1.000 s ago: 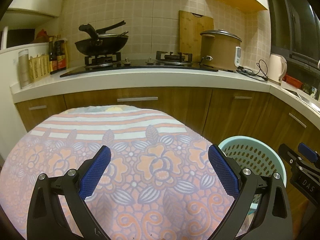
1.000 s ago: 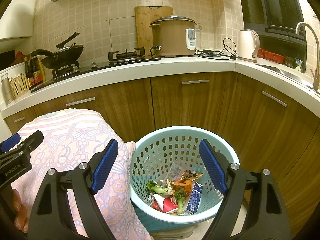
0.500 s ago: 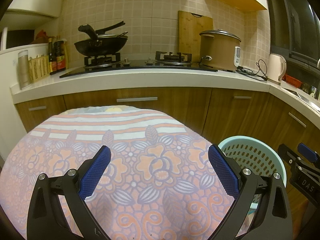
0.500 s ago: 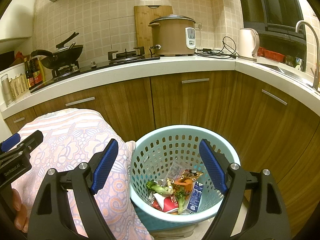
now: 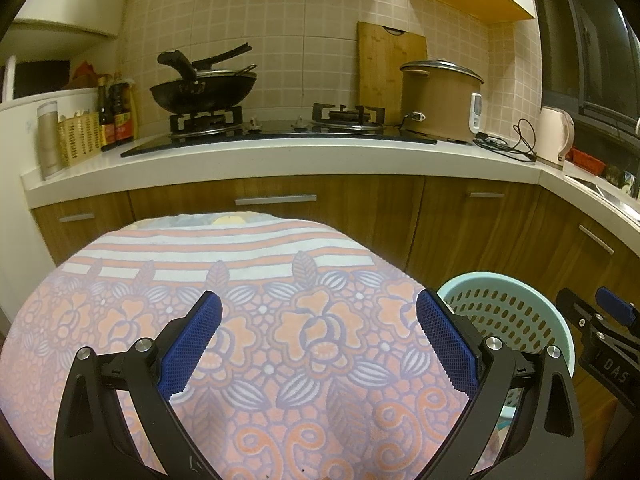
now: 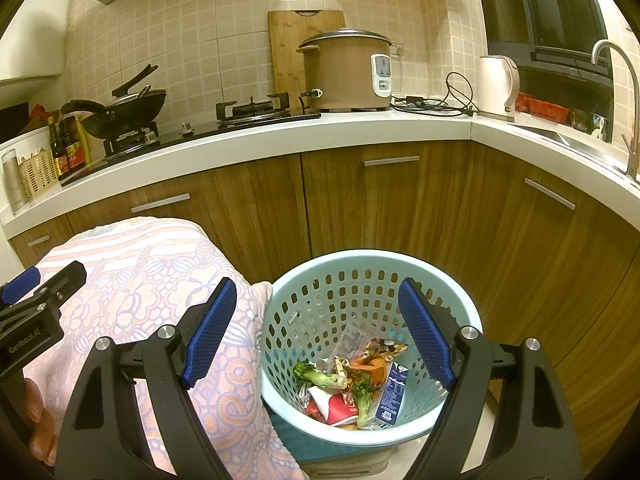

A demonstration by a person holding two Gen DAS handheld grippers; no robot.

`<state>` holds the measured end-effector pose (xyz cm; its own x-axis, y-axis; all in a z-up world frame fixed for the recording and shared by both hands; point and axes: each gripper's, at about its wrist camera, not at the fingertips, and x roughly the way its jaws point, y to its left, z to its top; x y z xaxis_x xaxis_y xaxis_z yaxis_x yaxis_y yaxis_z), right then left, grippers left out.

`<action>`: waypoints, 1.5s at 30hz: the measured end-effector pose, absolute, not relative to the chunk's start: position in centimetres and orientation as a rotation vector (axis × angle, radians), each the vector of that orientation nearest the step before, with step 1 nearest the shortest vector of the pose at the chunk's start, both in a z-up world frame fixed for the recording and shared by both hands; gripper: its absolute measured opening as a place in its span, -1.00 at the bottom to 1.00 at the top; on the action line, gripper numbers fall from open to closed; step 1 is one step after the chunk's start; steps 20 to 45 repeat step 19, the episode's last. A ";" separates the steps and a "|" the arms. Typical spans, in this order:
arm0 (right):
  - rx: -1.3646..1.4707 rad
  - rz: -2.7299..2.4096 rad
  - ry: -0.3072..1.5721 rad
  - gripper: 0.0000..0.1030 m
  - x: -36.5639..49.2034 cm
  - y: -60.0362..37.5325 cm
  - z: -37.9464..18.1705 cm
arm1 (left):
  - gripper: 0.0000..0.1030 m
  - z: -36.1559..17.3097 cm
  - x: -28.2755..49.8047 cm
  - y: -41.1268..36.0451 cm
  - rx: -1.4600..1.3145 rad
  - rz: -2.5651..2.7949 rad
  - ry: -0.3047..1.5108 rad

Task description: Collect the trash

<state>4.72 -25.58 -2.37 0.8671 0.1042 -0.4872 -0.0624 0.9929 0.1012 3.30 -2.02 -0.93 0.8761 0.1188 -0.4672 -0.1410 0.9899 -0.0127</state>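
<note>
Home kitchen. Beyond the jaws, a white surface (image 5: 280,156) over wooden cabinets (image 6: 400,216), carrying a gas hob (image 5: 276,130) with a black wok (image 5: 202,90), a brown rice cooker (image 6: 346,70), a pale kettle (image 6: 498,84) and sauce bottles (image 5: 116,114). Tiled wall (image 5: 280,40) behind, cutting board (image 6: 288,52) leaning on it. Sink tap (image 6: 624,92) far right of the jaws. Below the right-hand jaws, a perforated bin (image 6: 316,300) holding food scraps and wrappers (image 6: 356,376).

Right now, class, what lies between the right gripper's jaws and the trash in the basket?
Nothing: in the right wrist view the right gripper hangs open above the basket, with only air down to the trash.
</note>
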 end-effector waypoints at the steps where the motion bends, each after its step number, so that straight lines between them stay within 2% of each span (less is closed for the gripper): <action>1: 0.082 0.088 0.514 0.53 4.7 -25.5 -2.4 | 0.84 -0.9 3.3 -2.0 -0.044 0.140 0.483; 45: 0.075 0.086 0.505 0.53 4.4 -25.3 -1.7 | 0.85 -0.7 3.3 -1.6 -0.044 0.121 0.473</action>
